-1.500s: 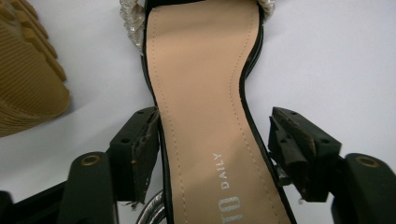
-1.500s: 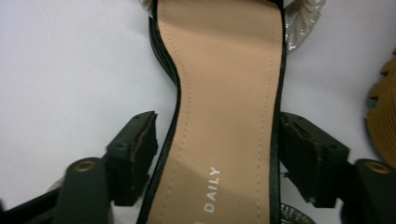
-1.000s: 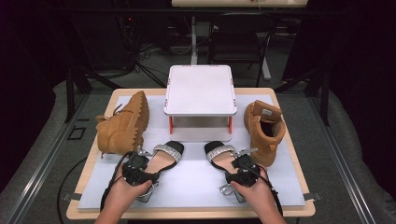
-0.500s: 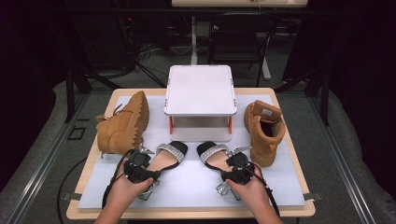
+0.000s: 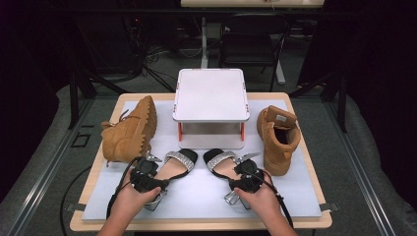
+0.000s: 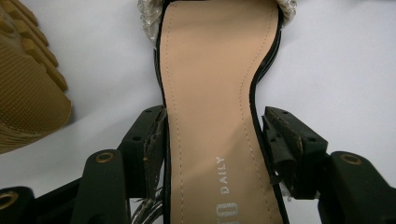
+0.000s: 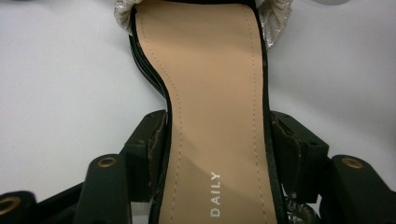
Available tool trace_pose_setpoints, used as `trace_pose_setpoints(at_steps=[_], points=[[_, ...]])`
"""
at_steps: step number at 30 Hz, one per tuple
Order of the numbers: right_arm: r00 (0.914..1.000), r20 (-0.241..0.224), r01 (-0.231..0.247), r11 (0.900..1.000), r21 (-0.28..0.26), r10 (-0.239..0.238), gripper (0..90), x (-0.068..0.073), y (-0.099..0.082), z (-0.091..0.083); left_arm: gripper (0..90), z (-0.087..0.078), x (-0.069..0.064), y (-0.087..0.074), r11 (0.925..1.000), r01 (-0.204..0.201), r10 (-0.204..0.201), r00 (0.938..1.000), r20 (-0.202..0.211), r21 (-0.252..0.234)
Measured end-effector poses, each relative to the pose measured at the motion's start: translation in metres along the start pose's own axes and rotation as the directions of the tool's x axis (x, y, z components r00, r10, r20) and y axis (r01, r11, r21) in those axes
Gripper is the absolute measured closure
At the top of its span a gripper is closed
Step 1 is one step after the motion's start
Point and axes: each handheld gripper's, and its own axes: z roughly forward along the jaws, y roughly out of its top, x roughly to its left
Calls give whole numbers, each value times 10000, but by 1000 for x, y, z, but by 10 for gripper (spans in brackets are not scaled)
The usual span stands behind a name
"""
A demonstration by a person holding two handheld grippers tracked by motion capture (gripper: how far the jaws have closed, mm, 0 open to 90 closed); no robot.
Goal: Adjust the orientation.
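On the white-covered counter, before the white shelf stand, each hand-held gripper pinches one black sandal with a tan insole and silver strap (left; right); keep both level; advance them evenly toward the stand.

wooden table under a white mat bearing shoes.

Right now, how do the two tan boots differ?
The left boot lies tipped on its side, its ridged sole facing the white stand; the right boot stands upright with its opening showing. The left boot sits beside the left sandal, the right boot beside the right sandal. Both are tan and flank the stand.
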Motion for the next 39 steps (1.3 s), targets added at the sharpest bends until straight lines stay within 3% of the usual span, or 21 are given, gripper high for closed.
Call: trace_pose_setpoints(at_steps=[6, 14, 19, 29, 39], points=[[9995, 36, 326, 9995, 11, -326, 385, 0, -1, -1, 404, 0, -2, 3, 9997, -7, 12, 9998, -182, 236], [9993, -240, 284, 9994, 213, -279, 380, -4, 0, -2, 390, 2, -3, 4, 9980, -138, 149, 9997, -184, 623], [9997, -183, 194, 9995, 248, -190, 377, -1, 1, 0, 390, 2, -4, 4, 9980, -138, 155, 9995, -281, 611], [9987, -154, 489, 9972, 559, -481, 368, -1, 2, 1, 374, 5, -4, 4, 9970, -139, 157, 9996, -235, 766], [9974, -406, 622, 9949, 790, -592, 359, -3, 4, 3, 382, 6, -4, 4, 9969, -96, 113, 9997, -209, 778]])
